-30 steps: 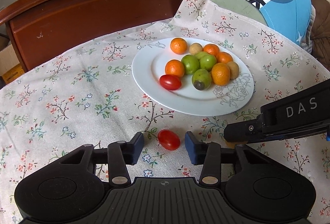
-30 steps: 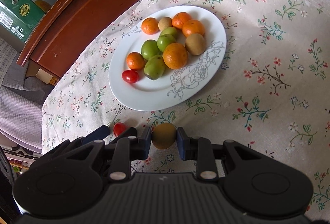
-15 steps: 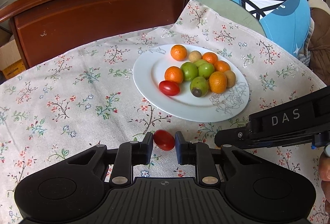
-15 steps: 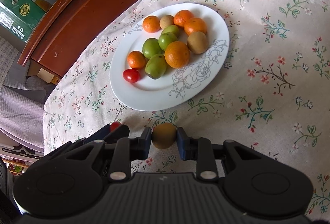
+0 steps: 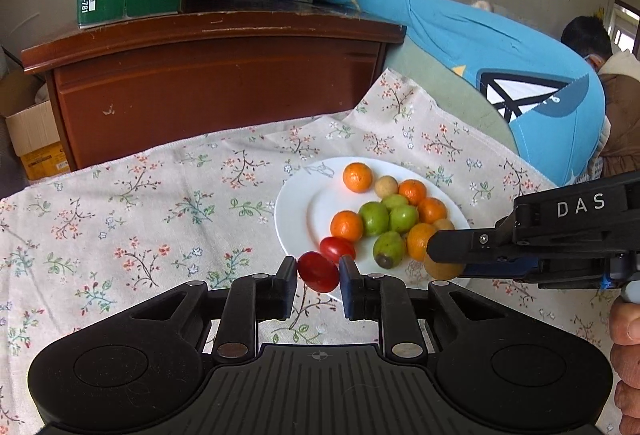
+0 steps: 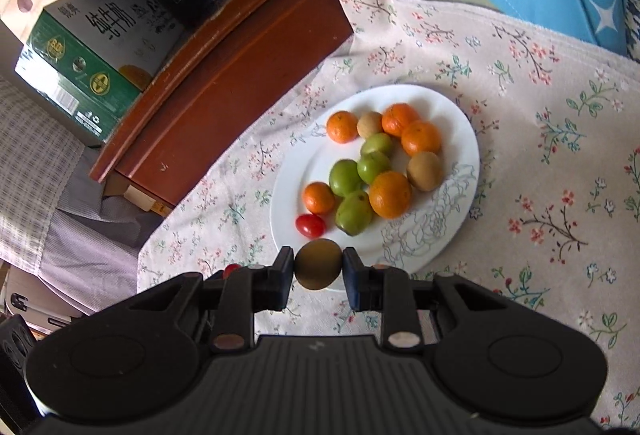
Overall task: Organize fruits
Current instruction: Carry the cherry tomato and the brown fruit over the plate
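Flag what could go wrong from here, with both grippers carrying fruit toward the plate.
1. The left gripper pinches a soft cherry tomato; it might squash or slip out.
2. The right gripper holds a round brown fruit by narrow pads; released on the white plate, it may roll off.
3. The two grippers are close together near the plate's front edge and could bump.

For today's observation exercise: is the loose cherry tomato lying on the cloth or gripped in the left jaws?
Gripped. The cherry tomato sits pinched between the left gripper jaws, near the plate edge.
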Tool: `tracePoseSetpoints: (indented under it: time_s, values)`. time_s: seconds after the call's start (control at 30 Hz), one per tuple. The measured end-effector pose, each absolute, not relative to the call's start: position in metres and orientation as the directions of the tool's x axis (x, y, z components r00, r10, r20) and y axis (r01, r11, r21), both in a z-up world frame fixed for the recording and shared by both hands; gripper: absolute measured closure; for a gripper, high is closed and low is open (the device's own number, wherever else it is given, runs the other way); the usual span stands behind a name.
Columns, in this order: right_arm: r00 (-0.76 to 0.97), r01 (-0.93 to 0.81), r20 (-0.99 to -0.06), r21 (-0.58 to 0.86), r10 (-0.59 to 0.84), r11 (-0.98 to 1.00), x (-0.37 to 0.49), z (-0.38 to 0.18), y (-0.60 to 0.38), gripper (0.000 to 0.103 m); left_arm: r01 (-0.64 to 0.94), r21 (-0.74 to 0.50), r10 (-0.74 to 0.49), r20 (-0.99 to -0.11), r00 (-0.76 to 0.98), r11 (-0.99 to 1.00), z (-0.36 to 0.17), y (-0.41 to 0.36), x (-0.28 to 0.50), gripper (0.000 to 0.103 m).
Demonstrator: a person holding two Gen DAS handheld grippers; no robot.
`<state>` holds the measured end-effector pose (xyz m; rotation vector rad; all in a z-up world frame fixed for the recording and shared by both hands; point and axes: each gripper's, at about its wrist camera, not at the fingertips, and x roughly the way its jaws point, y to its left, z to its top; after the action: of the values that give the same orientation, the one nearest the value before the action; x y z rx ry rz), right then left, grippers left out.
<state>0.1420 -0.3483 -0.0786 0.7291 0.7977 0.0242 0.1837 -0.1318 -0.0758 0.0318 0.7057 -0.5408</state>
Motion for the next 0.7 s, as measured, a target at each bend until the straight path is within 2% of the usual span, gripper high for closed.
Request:
tracePoseSetpoints:
  time_s: [0.3,0.7]
  values:
    - [0.769,0.187,-0.580,0.605,0.269,0.774,0.169,-0.062,-0.359,0.076,0.474,-0.190,-0.480,-0.617,0.623,0.860,-0.077,-0.139,0.194,0.083]
    - [0.742,0.153,-0.620,0.529,0.257,0.835,0.216,-0.082,-0.350,0.076,0.488,-0.195,-0.488,-0.637,0.596,0.851,-0.088,-0.157,0.199,0.083]
